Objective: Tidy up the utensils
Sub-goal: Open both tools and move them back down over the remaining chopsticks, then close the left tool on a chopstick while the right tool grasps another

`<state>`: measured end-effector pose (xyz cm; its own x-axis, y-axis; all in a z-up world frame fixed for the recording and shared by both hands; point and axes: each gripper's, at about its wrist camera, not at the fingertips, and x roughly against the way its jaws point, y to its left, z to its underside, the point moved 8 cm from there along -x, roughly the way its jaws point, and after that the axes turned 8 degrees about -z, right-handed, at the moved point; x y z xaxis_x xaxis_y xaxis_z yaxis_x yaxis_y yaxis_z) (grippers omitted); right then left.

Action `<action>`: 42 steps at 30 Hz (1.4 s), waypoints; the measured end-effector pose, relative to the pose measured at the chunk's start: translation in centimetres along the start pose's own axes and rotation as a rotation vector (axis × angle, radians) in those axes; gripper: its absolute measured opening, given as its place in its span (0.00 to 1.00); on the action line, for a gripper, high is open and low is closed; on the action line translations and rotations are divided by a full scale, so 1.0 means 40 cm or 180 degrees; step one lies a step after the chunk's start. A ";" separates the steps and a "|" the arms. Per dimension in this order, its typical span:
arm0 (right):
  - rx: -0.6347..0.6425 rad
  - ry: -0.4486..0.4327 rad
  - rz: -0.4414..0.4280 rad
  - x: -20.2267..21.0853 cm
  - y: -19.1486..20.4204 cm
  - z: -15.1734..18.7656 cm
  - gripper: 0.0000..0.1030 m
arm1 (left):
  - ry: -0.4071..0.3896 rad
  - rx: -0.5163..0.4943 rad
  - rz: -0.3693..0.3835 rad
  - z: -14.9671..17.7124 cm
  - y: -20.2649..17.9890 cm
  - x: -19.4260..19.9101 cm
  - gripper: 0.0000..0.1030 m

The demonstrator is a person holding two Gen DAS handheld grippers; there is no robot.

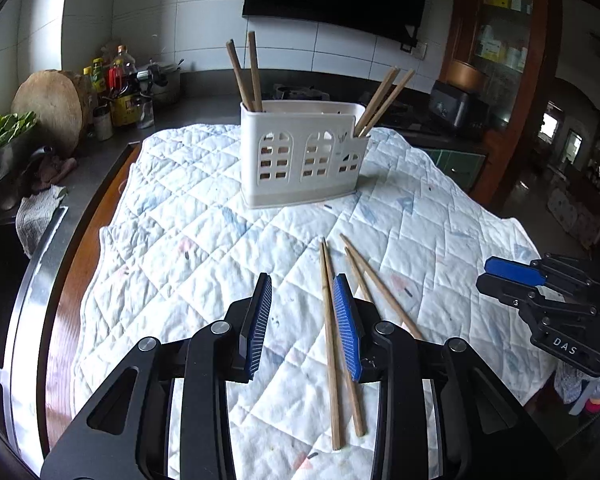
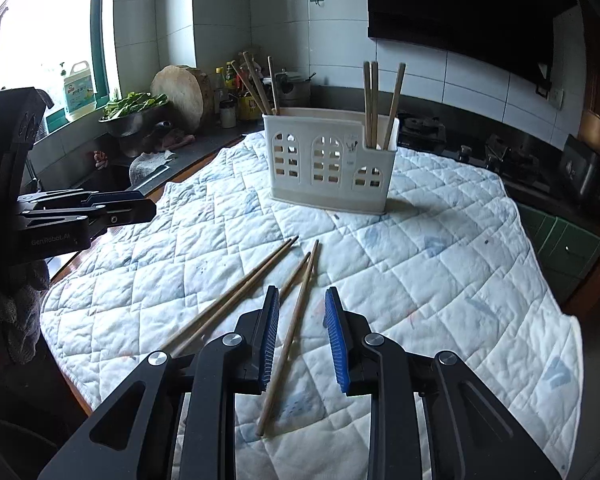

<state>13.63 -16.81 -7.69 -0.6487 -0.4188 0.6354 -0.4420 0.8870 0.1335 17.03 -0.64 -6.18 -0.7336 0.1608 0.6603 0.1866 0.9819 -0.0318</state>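
A white plastic utensil holder stands upright on a quilted cloth. Chopsticks stand in its left end and its right end. Several loose wooden chopsticks lie on the cloth near me. My left gripper is open and empty above the cloth, the loose chopsticks by its right finger. My right gripper is open and empty, with one chopstick lying between its fingers below. Each gripper shows in the other's view.
A dark counter at the left carries bottles, a round wooden block and a bowl of greens. A sink lies at the left. A stove is at the right, behind the cloth.
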 end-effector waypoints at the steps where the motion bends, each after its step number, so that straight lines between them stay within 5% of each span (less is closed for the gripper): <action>1: -0.0020 0.0012 0.0010 -0.005 0.002 0.013 0.23 | 0.0039 0.0017 0.0003 0.016 0.001 -0.006 0.32; 15: -0.0250 0.0264 0.0029 -0.076 0.011 0.154 0.23 | 0.0440 -0.0052 0.0121 0.212 -0.059 -0.067 0.31; 22: -0.0341 0.0325 0.0027 -0.091 0.005 0.183 0.22 | 0.0559 -0.0014 0.0153 0.248 -0.069 -0.098 0.13; 39: -0.0315 0.0442 0.0056 -0.125 0.023 0.214 0.09 | 0.0561 0.0008 0.0096 0.270 -0.071 -0.115 0.12; 42: -0.0329 0.0429 0.0060 -0.124 0.021 0.214 0.09 | 0.0529 -0.0092 0.0037 0.266 -0.078 -0.112 0.06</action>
<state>11.18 -15.67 -17.25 -0.5641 -0.3783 0.7340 -0.3600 0.9126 0.1937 12.78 -3.36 -17.04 -0.6137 0.1509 0.7750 0.2148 0.9765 -0.0200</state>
